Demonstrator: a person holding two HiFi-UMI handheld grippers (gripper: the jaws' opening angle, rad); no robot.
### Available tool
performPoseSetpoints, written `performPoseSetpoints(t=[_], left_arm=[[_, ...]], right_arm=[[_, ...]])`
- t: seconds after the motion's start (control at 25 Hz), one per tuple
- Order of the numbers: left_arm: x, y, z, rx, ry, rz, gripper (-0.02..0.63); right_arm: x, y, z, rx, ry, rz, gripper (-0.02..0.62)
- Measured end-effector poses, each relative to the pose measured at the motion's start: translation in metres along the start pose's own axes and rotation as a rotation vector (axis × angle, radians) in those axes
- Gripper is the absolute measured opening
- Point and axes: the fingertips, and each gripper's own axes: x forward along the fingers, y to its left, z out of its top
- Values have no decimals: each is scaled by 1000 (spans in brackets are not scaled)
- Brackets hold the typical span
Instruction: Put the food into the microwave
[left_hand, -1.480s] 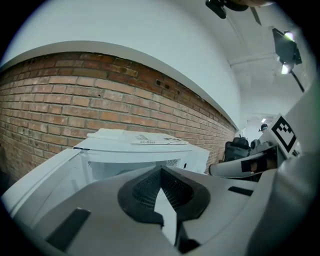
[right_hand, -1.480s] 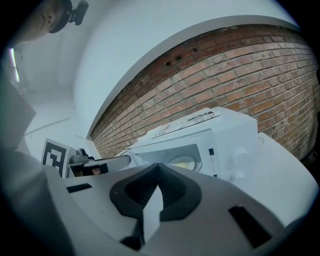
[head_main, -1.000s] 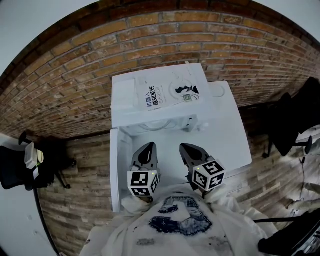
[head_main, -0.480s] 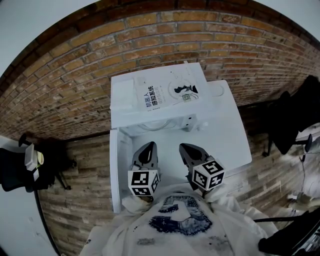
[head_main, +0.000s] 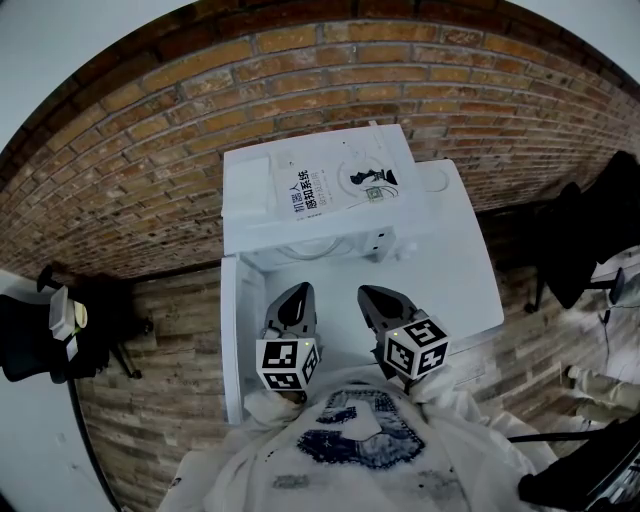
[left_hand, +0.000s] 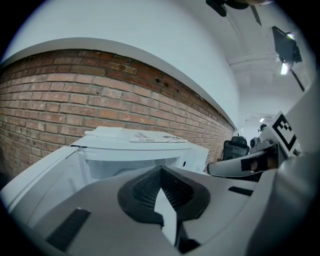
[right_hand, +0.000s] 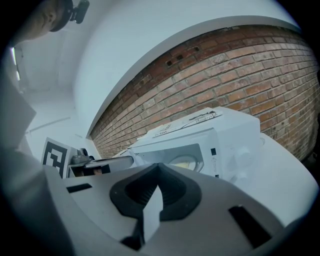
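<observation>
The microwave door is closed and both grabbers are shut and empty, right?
Not quite: the microwave has its door open, swung out to the left, as the head view shows. The left gripper and right gripper are indeed shut and empty.

Red brick wall (head_main: 330, 70) behind the white desk (head_main: 470, 290), brick-look floor (head_main: 150, 410) too, one black chair (head_main: 40, 345) left, another black chair (head_main: 585, 240) right, ceiling light (left_hand: 285, 67) on.
</observation>
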Motion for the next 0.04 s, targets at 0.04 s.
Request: performPoseSetpoints(t=[0.04], left_arm=[[0,0,0,-2,1,-1,8]], right_arm=[[0,0,0,-1,1,1,12]])
